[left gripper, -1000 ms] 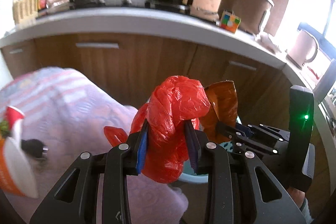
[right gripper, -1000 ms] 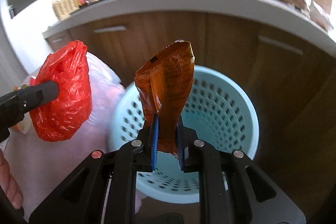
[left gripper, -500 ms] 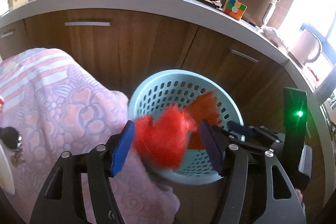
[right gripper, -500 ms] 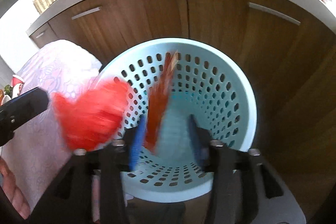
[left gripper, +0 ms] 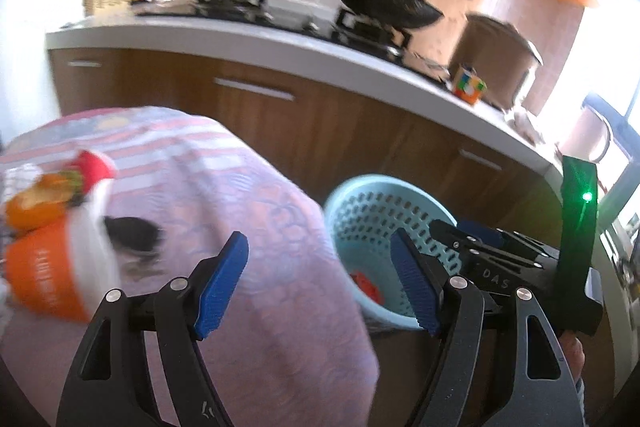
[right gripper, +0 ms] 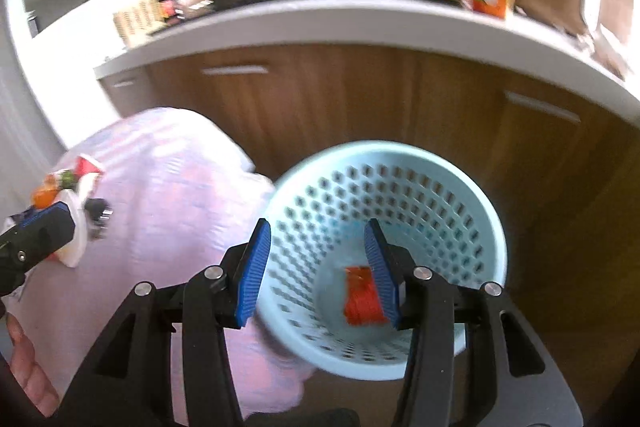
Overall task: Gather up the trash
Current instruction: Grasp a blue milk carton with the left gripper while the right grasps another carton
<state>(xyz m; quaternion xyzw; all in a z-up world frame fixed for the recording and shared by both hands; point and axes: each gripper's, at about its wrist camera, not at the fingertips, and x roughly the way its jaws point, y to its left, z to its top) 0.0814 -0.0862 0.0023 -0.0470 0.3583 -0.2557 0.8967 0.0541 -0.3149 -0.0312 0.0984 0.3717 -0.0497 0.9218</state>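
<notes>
The left gripper (left gripper: 320, 283) hangs with its blue-padded jaws spread wide and nothing between them, having just been opening further; it sits above the near right edge of a table draped in a pink and lilac patterned cloth (left gripper: 248, 211); the right gripper (right gripper: 318, 269) stands with its jaws about half apart, also empty, having just opened, poised over the mouth of a pale blue perforated plastic basket (right gripper: 452, 183) that stands on the floor just right of the table, in front of brown wooden cabinet doors (right gripper: 320, 99); at the bottom of the basket lies red-orange crumpled plastic trash (right gripper: 360, 299), partly hidden behind the right gripper's right pad; in the left wrist view only a small patch of that red shows inside the basket; whether one piece or two lies there I cannot tell, since the frame is blurred; on the far left of the table stands an orange and white paper cup (left gripper: 60, 275) with red and orange scraps on top of it, and a small black object (left gripper: 132, 231) lies just right of it on the cloth; a white countertop (left gripper: 280, 47) runs above the cabinets, bearing a black frying pan (left gripper: 384, 3) on a stove, a multicoloured puzzle cube (left gripper: 468, 87) and a brown lidded pot (left gripper: 496, 59) at the right.
</notes>
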